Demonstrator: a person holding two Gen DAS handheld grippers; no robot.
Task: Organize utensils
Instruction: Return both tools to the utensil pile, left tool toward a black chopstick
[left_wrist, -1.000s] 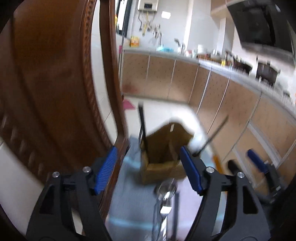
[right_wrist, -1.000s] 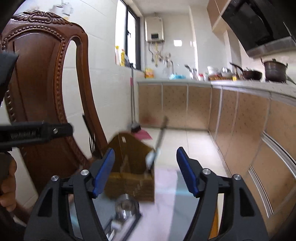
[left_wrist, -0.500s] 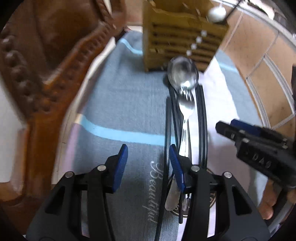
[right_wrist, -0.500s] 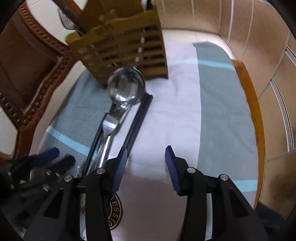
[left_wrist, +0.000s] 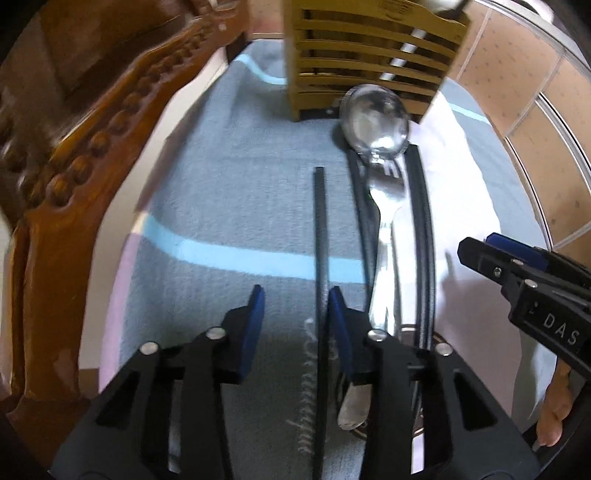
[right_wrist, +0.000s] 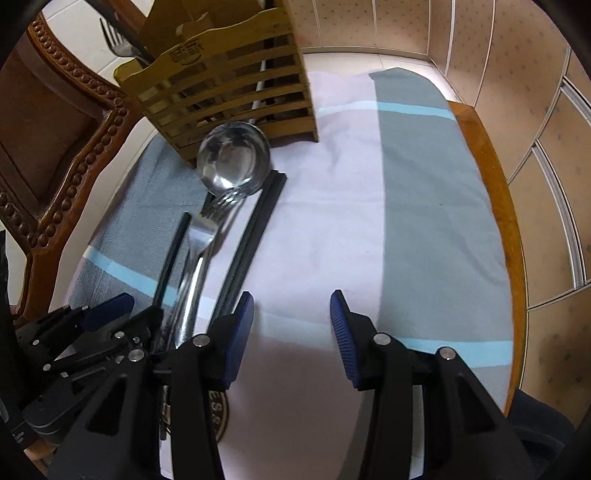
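A slatted wooden utensil holder (left_wrist: 373, 59) (right_wrist: 229, 92) stands at the far end of the cloth, with a fork and other handles in it. In front of it lie a steel ladle (left_wrist: 375, 122) (right_wrist: 232, 160), a fork (left_wrist: 386, 218) (right_wrist: 201, 236) and black chopsticks (left_wrist: 421, 229) (right_wrist: 255, 229). My left gripper (left_wrist: 295, 310) (right_wrist: 122, 310) is open low over the cloth; a single black chopstick (left_wrist: 320, 258) (right_wrist: 171, 254) lies between its fingers, close to the right one. My right gripper (right_wrist: 291, 306) (left_wrist: 495, 254) is open and empty above the pale cloth.
A grey, white and blue striped cloth (right_wrist: 406, 177) (left_wrist: 229, 192) covers a round wooden table (right_wrist: 506, 206). A carved wooden chair (left_wrist: 92, 122) (right_wrist: 48, 155) stands close on the left. Tan cabinet fronts (right_wrist: 524, 74) run along the right.
Both grippers tilted down from the kitchen view to the table and came closer. The left gripper moved right, so the single chopstick now lies between its fingers.
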